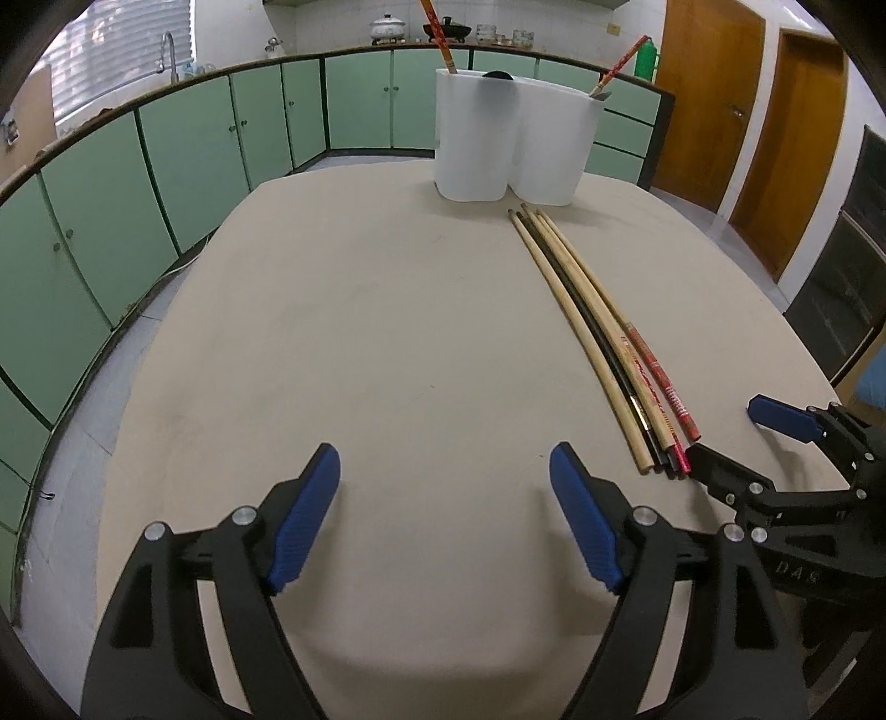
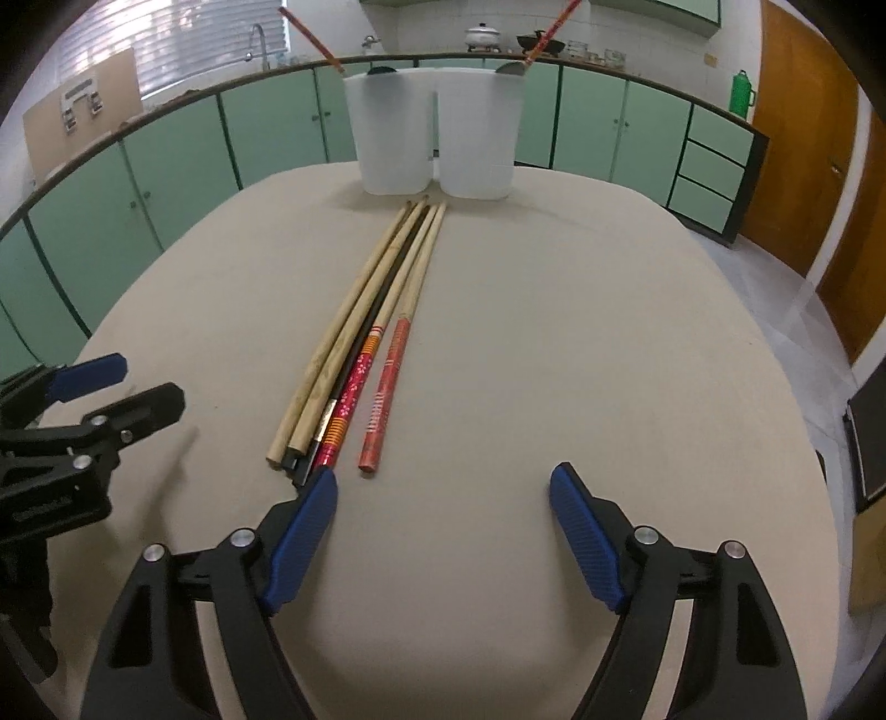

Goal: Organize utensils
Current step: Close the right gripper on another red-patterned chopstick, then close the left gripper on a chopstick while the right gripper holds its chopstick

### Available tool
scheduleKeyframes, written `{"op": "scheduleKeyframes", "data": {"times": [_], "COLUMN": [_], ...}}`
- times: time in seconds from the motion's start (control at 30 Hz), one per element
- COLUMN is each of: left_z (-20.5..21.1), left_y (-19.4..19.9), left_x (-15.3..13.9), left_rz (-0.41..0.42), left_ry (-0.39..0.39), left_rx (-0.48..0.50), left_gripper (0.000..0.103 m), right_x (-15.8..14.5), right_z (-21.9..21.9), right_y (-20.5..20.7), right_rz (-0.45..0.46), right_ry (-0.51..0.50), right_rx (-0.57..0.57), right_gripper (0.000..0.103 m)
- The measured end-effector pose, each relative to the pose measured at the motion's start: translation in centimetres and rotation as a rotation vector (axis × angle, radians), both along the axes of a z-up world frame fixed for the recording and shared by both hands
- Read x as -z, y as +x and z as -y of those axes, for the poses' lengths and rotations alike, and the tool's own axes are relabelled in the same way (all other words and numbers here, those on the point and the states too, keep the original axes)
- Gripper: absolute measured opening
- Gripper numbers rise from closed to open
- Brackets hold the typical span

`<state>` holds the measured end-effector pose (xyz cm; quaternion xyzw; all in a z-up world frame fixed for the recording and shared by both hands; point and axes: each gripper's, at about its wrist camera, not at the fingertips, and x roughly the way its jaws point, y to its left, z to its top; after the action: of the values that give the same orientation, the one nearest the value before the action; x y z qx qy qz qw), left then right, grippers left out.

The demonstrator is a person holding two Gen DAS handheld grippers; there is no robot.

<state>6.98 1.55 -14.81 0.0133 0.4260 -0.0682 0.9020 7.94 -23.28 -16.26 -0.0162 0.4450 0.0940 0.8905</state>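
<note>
Several long chopsticks (image 1: 603, 343) lie side by side on the beige table (image 1: 387, 332); they also show in the right wrist view (image 2: 365, 338), plain wood, black and red-patterned. Two white holders (image 1: 515, 138) stand at the table's far edge, each with a red-patterned chopstick (image 1: 440, 36) leaning in it; the holders also show in the right wrist view (image 2: 434, 135). My left gripper (image 1: 446, 487) is open and empty, left of the chopsticks' near ends. My right gripper (image 2: 443, 498) is open and empty, just short of their near ends; it also shows in the left wrist view (image 1: 725, 432).
Green cabinets (image 1: 183, 160) with a sink and pots on the counter run behind the table. Wooden doors (image 1: 786, 127) stand at the right. The left gripper shows at the left edge of the right wrist view (image 2: 111, 387).
</note>
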Motion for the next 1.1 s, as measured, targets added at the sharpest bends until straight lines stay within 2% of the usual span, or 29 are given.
{"op": "scheduleKeyframes", "data": {"times": [0.1, 0.2, 0.3, 0.37, 0.43, 0.53, 0.7, 0.87, 1.1], "left_z": [-0.2, -0.2, 0.2, 0.5, 1.0, 1.7, 3.4, 5.1, 6.2], "left_y": [-0.1, 0.1, 0.1, 0.1, 0.3, 0.3, -0.1, 0.0, 0.8], "left_x": [-0.1, 0.0, 0.1, 0.1, 0.2, 0.3, 0.3, 0.9, 1.5], "left_rz": [0.002, -0.004, -0.010, -0.010, -0.013, -0.021, -0.024, -0.041, -0.041], "left_ry": [0.000, -0.007, -0.009, -0.008, -0.011, -0.020, -0.029, -0.031, -0.004], "left_rx": [-0.007, -0.014, -0.008, -0.001, 0.005, 0.019, 0.067, 0.104, 0.099], "left_gripper": [0.078, 0.078, 0.078, 0.078, 0.078, 0.078, 0.078, 0.078, 0.081], "right_x": [-0.1, -0.1, -0.2, -0.2, -0.2, -0.3, -0.4, -0.2, -0.1], "right_z": [-0.3, -0.8, -1.3, -1.5, -1.5, -0.8, 0.4, 2.0, 2.4], "right_y": [0.2, 0.3, 0.4, 0.3, 0.3, 0.3, 0.0, 0.1, 0.1], "right_rz": [0.004, 0.011, 0.020, 0.022, 0.020, 0.014, 0.029, 0.018, 0.015], "right_ry": [0.001, 0.006, 0.007, 0.017, 0.031, 0.059, 0.007, 0.050, 0.074], "right_rx": [-0.006, -0.017, -0.041, -0.062, -0.075, -0.065, -0.037, -0.006, -0.001], "right_gripper": [0.069, 0.058, 0.039, 0.019, 0.008, 0.007, 0.006, 0.006, 0.006]}}
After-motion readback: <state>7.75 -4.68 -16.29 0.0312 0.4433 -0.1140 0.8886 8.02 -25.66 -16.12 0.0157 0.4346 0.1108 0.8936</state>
